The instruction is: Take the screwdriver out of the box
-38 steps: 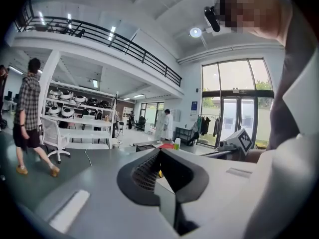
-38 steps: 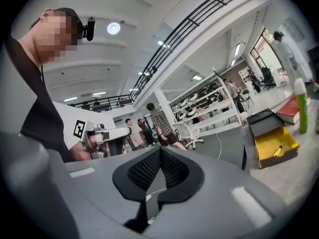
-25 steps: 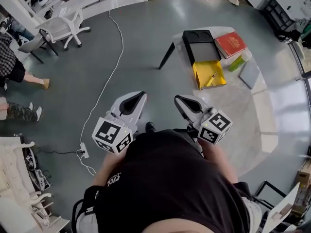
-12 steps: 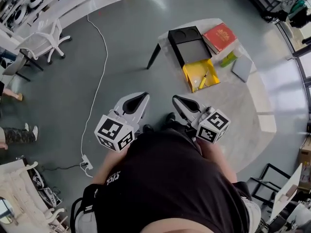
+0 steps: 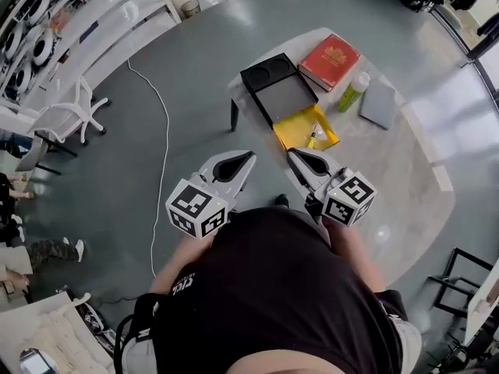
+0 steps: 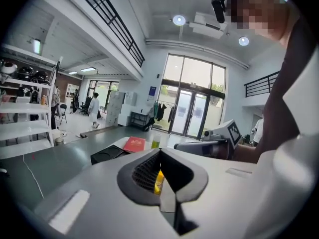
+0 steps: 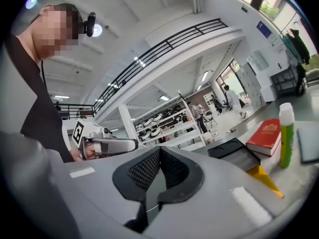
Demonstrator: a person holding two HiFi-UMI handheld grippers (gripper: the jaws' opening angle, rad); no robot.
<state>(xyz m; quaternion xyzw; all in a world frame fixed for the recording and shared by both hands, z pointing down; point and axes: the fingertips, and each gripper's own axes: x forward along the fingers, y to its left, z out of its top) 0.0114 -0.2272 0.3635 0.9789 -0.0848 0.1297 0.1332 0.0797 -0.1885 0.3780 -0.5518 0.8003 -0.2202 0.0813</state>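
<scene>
Head view, screwdriver lying inside yellow box, black tray beside

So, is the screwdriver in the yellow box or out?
In. The screwdriver lies inside the open yellow box, untouched.

Just ahead of the right gripper, whose jaws are together, the yellow box lies open-topped with nothing between them or above it. Touching the box's far side, a black tray closes that way off. Right of the jaws an upright green bottle stands near the box. A red book and a grey pad lie beyond. The left gripper, jaws also together, faces the table corner, with bare floor to its left.
</scene>
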